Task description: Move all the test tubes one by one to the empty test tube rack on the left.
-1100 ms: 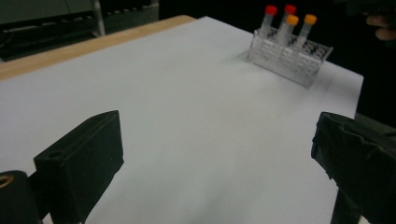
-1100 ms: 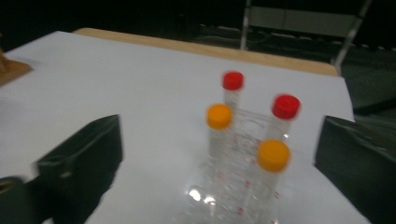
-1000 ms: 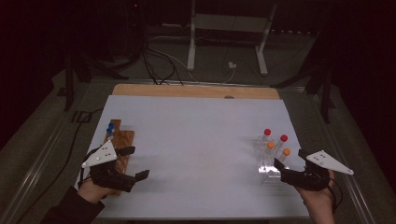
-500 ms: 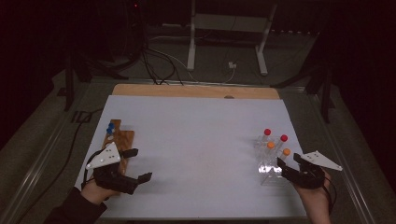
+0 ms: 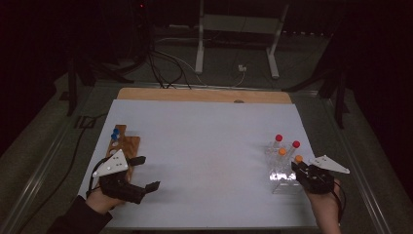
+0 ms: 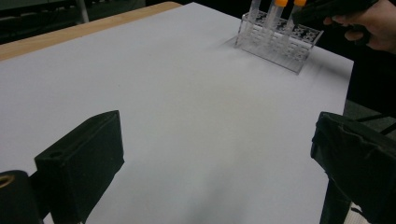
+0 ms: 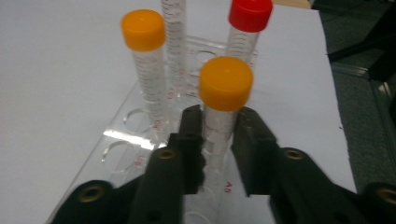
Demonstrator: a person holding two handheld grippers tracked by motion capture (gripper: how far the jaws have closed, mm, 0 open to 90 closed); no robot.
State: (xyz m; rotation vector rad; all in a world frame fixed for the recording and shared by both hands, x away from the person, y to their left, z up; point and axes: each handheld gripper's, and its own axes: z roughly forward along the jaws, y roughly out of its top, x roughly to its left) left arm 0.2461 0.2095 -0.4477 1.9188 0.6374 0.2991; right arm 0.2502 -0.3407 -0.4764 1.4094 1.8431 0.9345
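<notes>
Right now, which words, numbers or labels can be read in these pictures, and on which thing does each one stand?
"A5": red, on the clear tube rack, below the nearest orange-capped tube.
Other red marks on the rack: too blurred to read.
Scale lines on the tubes: too small to read.

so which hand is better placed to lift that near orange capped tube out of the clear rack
Right. The right gripper is closed on the near orange-capped tube, just under its cap, in the clear rack. The left gripper hangs open beside the wooden rack, far across the white sheet.
</notes>
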